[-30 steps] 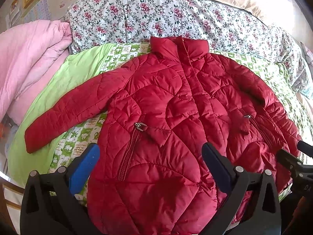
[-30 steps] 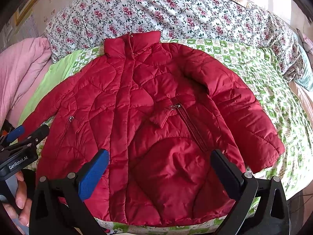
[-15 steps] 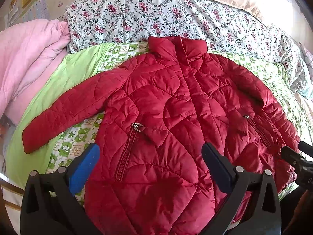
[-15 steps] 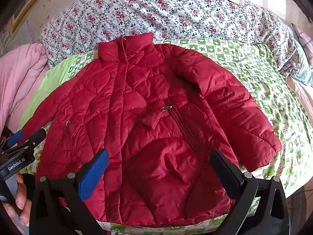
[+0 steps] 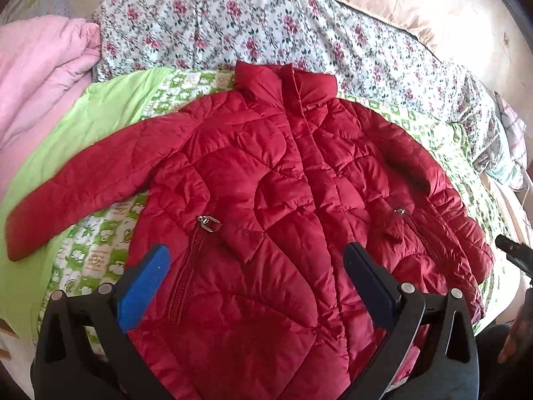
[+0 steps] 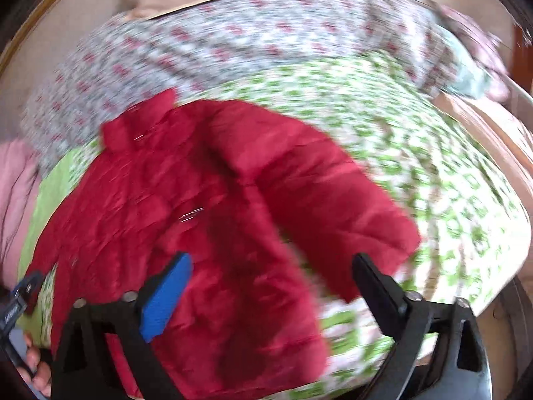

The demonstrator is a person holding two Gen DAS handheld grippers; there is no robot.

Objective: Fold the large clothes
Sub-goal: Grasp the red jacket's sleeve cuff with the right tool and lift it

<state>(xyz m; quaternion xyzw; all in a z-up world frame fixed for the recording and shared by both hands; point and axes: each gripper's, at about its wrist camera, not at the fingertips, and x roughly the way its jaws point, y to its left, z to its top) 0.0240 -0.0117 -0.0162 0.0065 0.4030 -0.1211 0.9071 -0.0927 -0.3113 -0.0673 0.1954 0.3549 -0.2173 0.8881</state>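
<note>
A red quilted jacket (image 5: 283,183) lies front up on the bed, collar at the far end, both sleeves spread out. My left gripper (image 5: 256,266) hovers open over the hem near the left pocket zip, with nothing pinched. In the blurred right wrist view the jacket (image 6: 200,200) fills the left half. My right gripper (image 6: 271,276) hangs above the jacket's right side with its jaws closing. The right sleeve (image 6: 333,206) ends just beyond the dark fingertip (image 6: 366,270), and the pads press on nothing. The right gripper's tip (image 5: 513,253) shows at the left view's edge.
A green patterned sheet (image 6: 416,166) covers the bed under the jacket. A floral quilt (image 5: 266,26) is bunched behind the collar, with a pink blanket (image 5: 40,76) to the left and a beige pillow (image 5: 383,10) at the back. A hand (image 6: 33,366) holds the left gripper.
The right gripper has swung right and rolled, so the jacket now sits left in its blurred view, with the sleeve cuff by its right finger. The left view has hardly shifted.
</note>
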